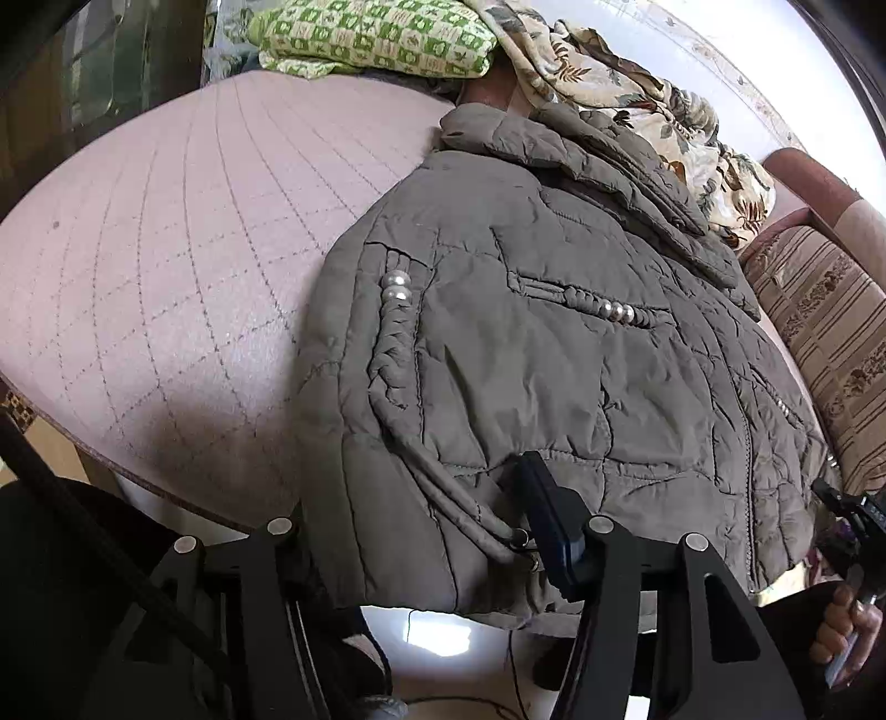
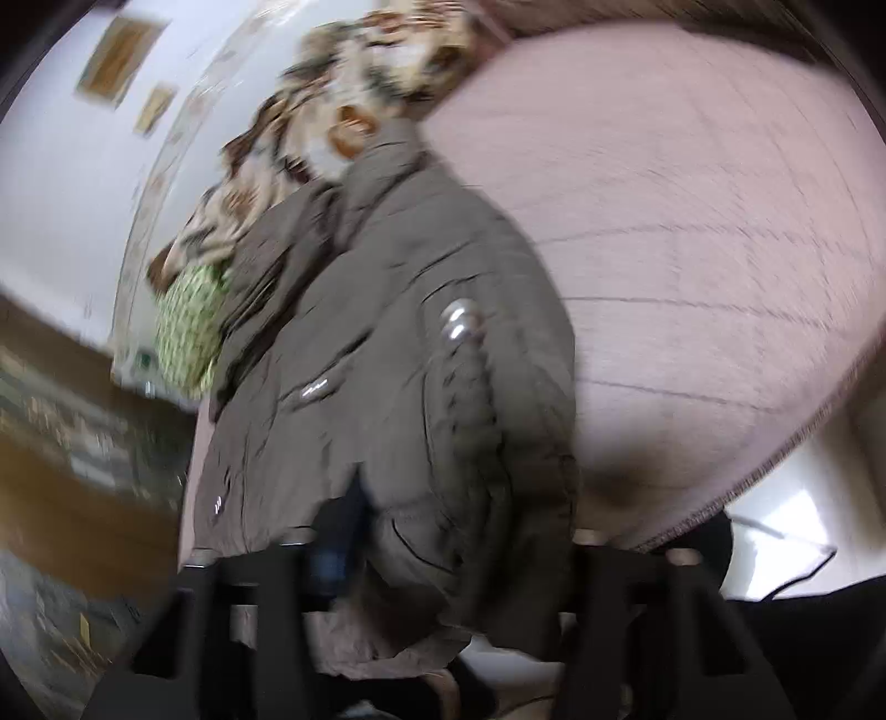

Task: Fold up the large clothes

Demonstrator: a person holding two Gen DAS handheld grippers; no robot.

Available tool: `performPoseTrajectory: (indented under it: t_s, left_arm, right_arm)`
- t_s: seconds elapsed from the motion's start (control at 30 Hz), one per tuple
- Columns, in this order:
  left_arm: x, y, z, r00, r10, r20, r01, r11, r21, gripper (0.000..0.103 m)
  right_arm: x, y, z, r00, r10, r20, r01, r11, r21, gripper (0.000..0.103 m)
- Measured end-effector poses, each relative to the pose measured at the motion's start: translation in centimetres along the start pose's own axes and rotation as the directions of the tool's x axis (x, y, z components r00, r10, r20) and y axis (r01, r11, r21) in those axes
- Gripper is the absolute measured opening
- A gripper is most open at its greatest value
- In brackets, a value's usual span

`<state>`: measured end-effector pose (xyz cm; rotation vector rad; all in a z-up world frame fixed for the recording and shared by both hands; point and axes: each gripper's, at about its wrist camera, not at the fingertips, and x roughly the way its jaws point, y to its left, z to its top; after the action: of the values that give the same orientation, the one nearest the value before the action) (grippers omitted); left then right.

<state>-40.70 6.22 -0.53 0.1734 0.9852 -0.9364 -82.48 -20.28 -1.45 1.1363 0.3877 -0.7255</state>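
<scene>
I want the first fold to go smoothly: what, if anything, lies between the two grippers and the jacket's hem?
Nothing visible does. The left gripper and the right gripper are both already at the near hem of the grey padded jacket, with its fabric lying between the jaws of each. The floral cloth and green checked cloth lie beyond the collar.

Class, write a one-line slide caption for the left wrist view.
Left hand-held gripper at the hem of a grey quilted jacket with pearl trim, spread on a pink quilted bed cover.
</scene>
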Motion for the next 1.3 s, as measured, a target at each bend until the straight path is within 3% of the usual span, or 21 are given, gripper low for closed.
performPoseTrajectory:
  t_s: [0.07,0.2,0.33,0.6,0.73,0.83,0.87,0.93,1.0,1.03,1.07,1.13,1.3]
  left_arm:
    - [0.1,-0.3,0.0,1.0,0.009,0.01,-0.009,1.0,0.011,0.057]
    - [0.3,-0.5,-0.1,1.0,0.019,0.018,-0.019,1.0,0.016,0.058]
    - [0.6,-0.6,-0.1,0.999,0.041,0.026,-0.041,0.999,0.023,0.066]
    - [1.1,-1.5,-0.1,0.994,0.096,0.049,-0.098,0.994,0.046,0.073]
    - [1.3,-1.9,-0.1,0.991,0.119,0.062,-0.123,0.991,0.058,0.074]
    - [1.3,-1.9,-0.1,0.99,0.125,0.065,-0.129,0.99,0.056,0.074]
    - [1.2,-2.0,0.0,0.99,0.127,0.069,-0.131,0.989,0.063,0.072]
    - [1.0,-2.5,-0.1,0.989,0.125,0.082,-0.133,0.987,0.094,0.057]
    - [0.7,-3.1,-0.2,0.984,0.14,0.109,-0.153,0.981,0.122,0.049]
    - [0.6,-3.3,-0.2,0.982,0.145,0.118,-0.16,0.978,0.131,0.044]
    - [0.5,-3.4,-0.2,0.981,0.147,0.125,-0.163,0.978,0.133,0.041]
    - [0.0,-3.3,-0.1,0.978,0.149,0.144,-0.168,0.978,0.127,0.033]
    - [0.2,-3.9,-0.3,0.967,0.199,0.162,-0.224,0.962,0.157,0.031]
  right_arm:
    - [0.0,0.6,-0.2,1.0,0.002,0.011,-0.002,0.999,-0.04,0.036]
    - [1.3,-0.2,-0.3,0.997,-0.074,-0.015,0.074,0.997,-0.012,0.036]
    - [1.7,0.9,-0.4,0.992,-0.129,0.006,0.129,0.989,-0.071,0.04]
    - [1.6,0.9,-0.5,0.992,-0.124,0.036,0.126,0.99,-0.07,0.042]
    - [1.8,0.1,0.0,0.996,-0.093,-0.005,0.093,0.995,-0.023,0.047]
    - [2.0,0.8,0.0,0.994,-0.104,-0.012,0.104,0.993,-0.056,0.056]
    - [2.1,1.1,0.0,0.994,-0.107,-0.014,0.105,0.992,-0.073,0.061]
    - [2.4,1.7,-0.2,0.993,-0.12,-0.015,0.118,0.987,-0.109,0.064]
    - [2.3,2.3,-0.4,0.99,-0.14,0.01,0.14,0.981,-0.134,0.055]
    - [2.2,2.4,-0.5,0.988,-0.152,0.027,0.155,0.977,-0.144,0.041]
    - [2.1,2.5,-0.5,0.988,-0.149,0.033,0.153,0.977,-0.148,0.035]
    - [1.7,3.0,-0.5,0.988,-0.138,0.065,0.147,0.975,-0.167,0.029]
    - [1.5,4.1,-0.9,0.983,-0.156,0.101,0.175,0.957,-0.231,0.027]
